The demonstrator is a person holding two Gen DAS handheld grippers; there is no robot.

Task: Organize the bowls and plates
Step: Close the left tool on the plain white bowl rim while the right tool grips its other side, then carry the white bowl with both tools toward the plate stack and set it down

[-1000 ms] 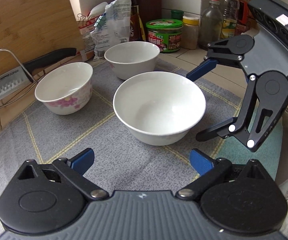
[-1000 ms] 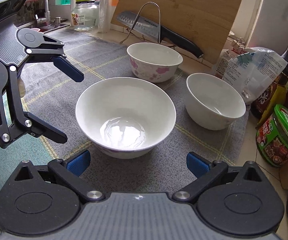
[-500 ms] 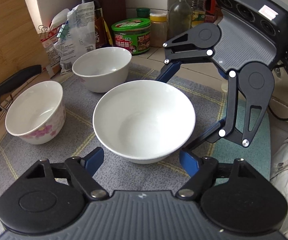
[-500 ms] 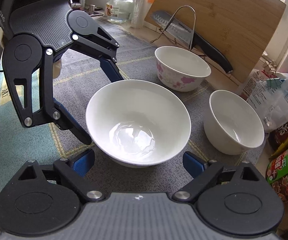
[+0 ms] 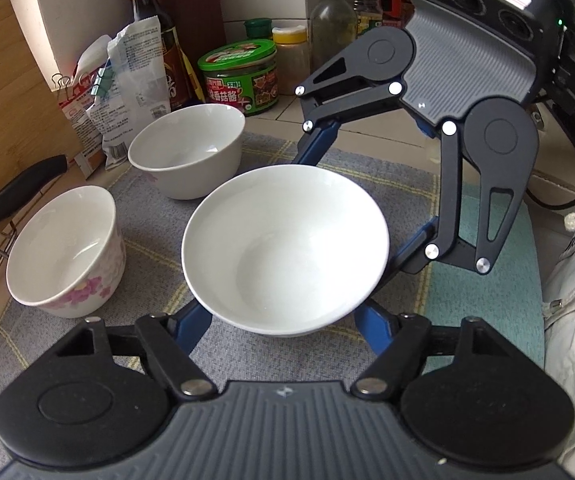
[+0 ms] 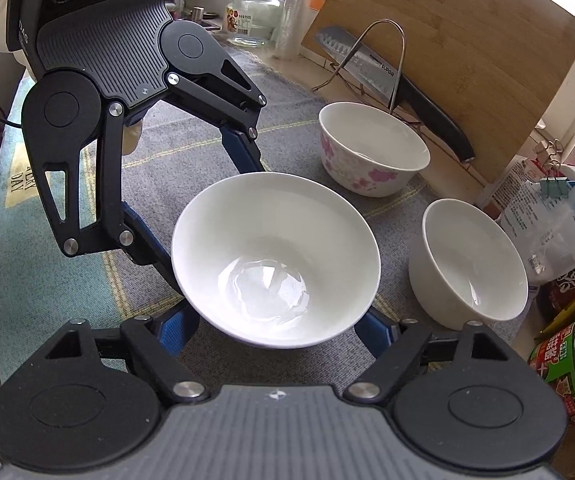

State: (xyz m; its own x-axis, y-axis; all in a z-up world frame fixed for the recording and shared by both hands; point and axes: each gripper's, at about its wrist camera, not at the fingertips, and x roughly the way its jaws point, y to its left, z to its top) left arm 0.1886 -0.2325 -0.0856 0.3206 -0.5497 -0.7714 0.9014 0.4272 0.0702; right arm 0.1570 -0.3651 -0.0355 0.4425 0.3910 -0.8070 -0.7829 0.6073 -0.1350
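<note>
**Now both grippers close on the wide white bowl**

Seen from the left wrist, the wide white bowl sits on the grey checked mat that covers the bench. It is plain, glossy, flared at the rim and narrow at the foot. The left gripper has just been closing its jaws, and its blue pads now press the bowl's lower wall from both sides. Opposite, the right gripper has its blue fingers against the far side of the same bowl. A flowered bowl stands to the left, a plain deep bowl behind it, near a green-lidded jar.

From the right wrist, the wide white bowl shows a wet sheen in its bottom. The right gripper has just been narrowing its jaws too, and they clasp the bowl near its foot. The left gripper meets it from the far left. The flowered bowl stands before a knife and cutting board.
</note>
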